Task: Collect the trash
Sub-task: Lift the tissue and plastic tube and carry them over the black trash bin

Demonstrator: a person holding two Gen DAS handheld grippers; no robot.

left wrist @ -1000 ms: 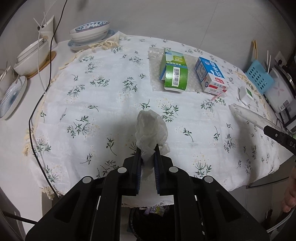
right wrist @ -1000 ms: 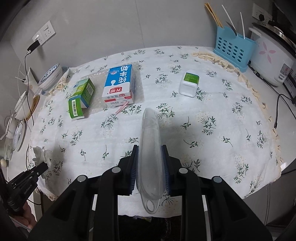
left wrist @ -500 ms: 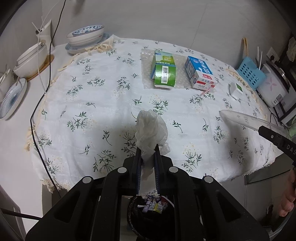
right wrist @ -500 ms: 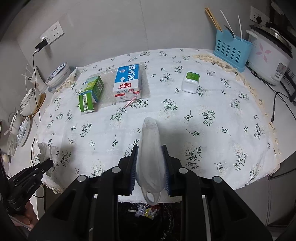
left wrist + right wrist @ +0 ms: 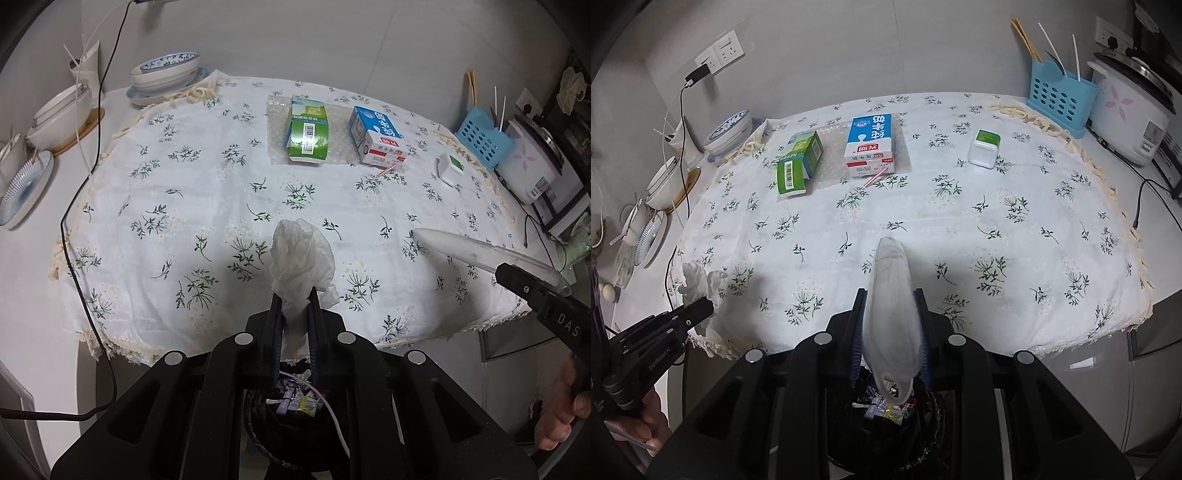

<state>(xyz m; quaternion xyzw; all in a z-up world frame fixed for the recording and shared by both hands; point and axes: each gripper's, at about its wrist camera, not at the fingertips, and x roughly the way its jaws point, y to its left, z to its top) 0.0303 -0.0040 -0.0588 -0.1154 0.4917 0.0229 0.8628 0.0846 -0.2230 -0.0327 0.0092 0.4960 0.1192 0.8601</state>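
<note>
Bin (image 5: 295,410) newly visible | socket (image 5: 720,55) in right view only

The trash bin (image 5: 923,435) shows only partly behind the gripper bodies; its wrappers (image 5: 299,402) are too small to identify.

Crumpled paper tissue (image 5: 301,258), translucent plastic sleeve (image 5: 892,306), floral cloth tablecloth (image 5: 207,192)
</note>
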